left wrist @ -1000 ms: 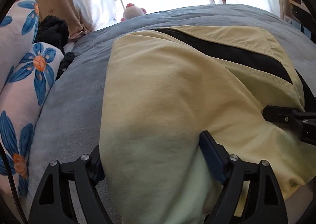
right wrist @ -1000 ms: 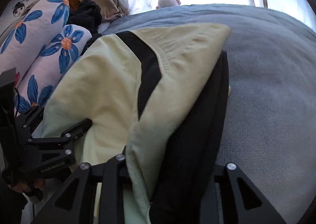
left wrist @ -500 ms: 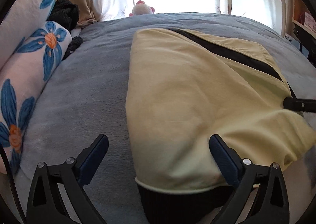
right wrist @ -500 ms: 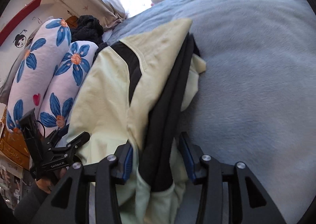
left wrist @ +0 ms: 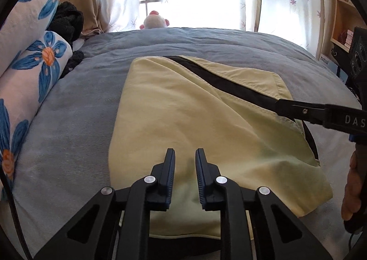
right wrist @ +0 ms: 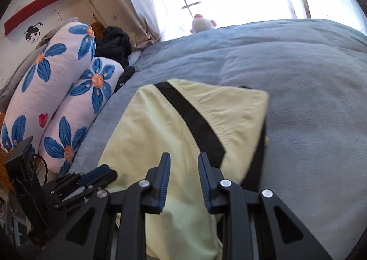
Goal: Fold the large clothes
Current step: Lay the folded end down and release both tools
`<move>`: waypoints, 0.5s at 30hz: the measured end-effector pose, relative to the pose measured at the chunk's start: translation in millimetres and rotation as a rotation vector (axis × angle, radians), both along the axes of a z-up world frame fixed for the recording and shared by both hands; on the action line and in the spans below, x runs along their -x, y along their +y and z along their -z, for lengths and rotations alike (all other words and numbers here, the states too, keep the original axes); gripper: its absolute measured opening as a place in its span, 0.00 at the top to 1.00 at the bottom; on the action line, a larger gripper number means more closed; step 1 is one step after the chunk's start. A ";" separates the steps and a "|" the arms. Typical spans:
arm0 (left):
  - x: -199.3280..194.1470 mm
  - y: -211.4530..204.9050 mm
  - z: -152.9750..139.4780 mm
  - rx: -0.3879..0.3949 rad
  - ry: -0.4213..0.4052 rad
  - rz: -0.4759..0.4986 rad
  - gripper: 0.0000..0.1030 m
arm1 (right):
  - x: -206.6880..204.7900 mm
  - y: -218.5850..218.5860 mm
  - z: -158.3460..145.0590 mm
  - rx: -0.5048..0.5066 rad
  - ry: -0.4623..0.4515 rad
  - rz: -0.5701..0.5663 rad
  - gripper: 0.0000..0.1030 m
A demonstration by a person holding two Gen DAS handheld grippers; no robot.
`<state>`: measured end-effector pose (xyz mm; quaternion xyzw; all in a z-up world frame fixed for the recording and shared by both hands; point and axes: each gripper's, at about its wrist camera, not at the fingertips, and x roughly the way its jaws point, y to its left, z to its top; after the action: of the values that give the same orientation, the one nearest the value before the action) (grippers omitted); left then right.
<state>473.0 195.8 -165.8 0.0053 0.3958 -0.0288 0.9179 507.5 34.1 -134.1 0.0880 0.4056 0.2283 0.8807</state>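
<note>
A pale yellow garment (left wrist: pixel 183 118) with a black stripe lies folded on the grey blanket (left wrist: pixel 68 118). It also shows in the right wrist view (right wrist: pixel 156 136). My left gripper (left wrist: pixel 185 157) hovers over the garment's near edge, jaws close together with a narrow gap and nothing between them. My right gripper (right wrist: pixel 184 161) hovers over the garment's near right part, jaws likewise nearly closed and empty. The right gripper also shows in the left wrist view (left wrist: pixel 298 111) at the garment's right side. The left gripper shows in the right wrist view (right wrist: pixel 96 175) at lower left.
Two floral pillows (right wrist: pixel 59 99) lie along the left of the bed, with dark clothes (right wrist: pixel 117 42) behind them. A plush toy (left wrist: pixel 154 21) sits at the far edge by the curtained window. A shelf (left wrist: pixel 344 31) stands at right.
Both grippers let go of the garment and drew back above it. Their jaws went from wide open to nearly closed. The garment now lies flat and folded on the blanket.
</note>
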 end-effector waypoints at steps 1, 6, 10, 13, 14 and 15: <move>-2.8 -2.0 5.7 -0.008 0.013 0.000 0.84 | -3.4 1.2 6.5 0.031 0.004 0.013 0.76; -2.7 -1.4 23.2 -0.072 0.034 0.020 0.84 | -24.5 -30.9 45.4 0.090 0.087 0.111 1.00; 1.1 -4.5 21.9 -0.091 0.034 0.012 0.84 | -16.1 -43.1 44.0 0.074 0.083 0.108 1.00; 4.9 -9.8 17.4 -0.087 0.054 0.004 0.72 | -5.2 -41.7 33.3 0.087 0.081 0.094 1.00; 6.6 -11.0 15.2 -0.077 0.063 0.003 0.63 | -0.7 -43.2 30.8 0.083 0.084 0.090 0.97; 9.4 -13.2 12.2 -0.071 0.072 -0.004 0.58 | 4.1 -43.6 26.2 0.072 0.089 0.078 0.97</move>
<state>463.7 182.5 -178.0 0.0362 0.4294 -0.0133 0.9023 503.4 -9.6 -160.3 0.0820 0.4487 0.1747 0.8726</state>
